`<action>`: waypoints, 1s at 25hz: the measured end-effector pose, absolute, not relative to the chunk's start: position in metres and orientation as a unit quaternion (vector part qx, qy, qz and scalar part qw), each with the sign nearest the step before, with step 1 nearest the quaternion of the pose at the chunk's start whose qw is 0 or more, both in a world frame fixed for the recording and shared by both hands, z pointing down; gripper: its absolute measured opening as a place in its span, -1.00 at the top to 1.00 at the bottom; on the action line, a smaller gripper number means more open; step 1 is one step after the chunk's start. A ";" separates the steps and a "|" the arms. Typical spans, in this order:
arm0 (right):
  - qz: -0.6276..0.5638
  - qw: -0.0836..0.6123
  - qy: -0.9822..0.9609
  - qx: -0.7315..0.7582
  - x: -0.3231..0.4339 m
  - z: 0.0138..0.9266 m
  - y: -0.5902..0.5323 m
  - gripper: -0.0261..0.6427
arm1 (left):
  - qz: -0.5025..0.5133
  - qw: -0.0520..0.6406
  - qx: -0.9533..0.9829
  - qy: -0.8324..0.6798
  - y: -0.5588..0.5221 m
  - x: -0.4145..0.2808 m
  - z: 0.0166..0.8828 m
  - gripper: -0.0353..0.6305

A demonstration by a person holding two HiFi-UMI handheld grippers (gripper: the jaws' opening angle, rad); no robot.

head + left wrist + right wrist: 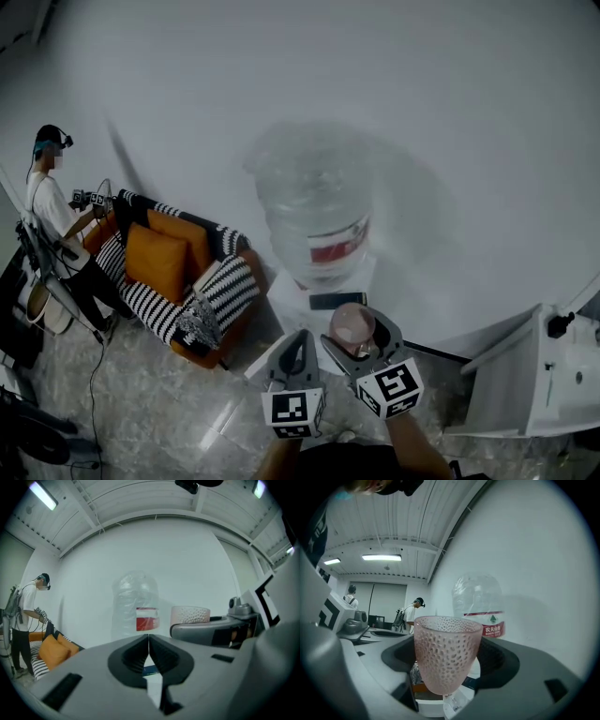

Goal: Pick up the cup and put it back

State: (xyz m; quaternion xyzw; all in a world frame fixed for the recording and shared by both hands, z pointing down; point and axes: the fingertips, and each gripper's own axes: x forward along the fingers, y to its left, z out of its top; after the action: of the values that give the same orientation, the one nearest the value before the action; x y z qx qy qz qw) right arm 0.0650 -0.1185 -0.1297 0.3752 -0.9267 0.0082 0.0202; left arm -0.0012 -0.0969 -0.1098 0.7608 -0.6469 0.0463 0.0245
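cup (353, 325) base hidden by jaws, forearm (418, 449) cropped

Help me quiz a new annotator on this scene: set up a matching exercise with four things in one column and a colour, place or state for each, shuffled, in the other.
Things
1. cup
2. left gripper
3. water bottle
4. cushion

Descriptions
A. orange, on the striped sofa
B. shut, nothing in it
C. pink, held by the right gripper
D. clear, with a red label

Pairs: 1-C, 2-B, 3-D, 4-A
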 end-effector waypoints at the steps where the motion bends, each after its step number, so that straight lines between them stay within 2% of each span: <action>1: 0.005 0.020 -0.927 0.374 0.064 -0.130 -0.117 -0.23 | 0.048 0.024 0.760 -0.647 -0.096 -0.001 -0.109 0.86; 16: 0.009 0.039 -0.923 0.384 0.070 -0.114 -0.118 -0.23 | 0.050 0.031 0.776 -0.628 -0.107 0.002 -0.102 0.86; 25: -0.005 0.081 -0.916 0.394 0.068 -0.077 -0.117 -0.23 | 0.068 0.039 0.795 -0.601 -0.122 0.004 -0.056 0.86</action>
State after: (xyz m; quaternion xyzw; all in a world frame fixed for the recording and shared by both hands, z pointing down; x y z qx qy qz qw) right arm 0.0683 -0.1170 -0.0768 0.3936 -0.9157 -0.0047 0.0806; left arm 0.0040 -0.1224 -0.0557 0.7951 -0.6013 0.0678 0.0395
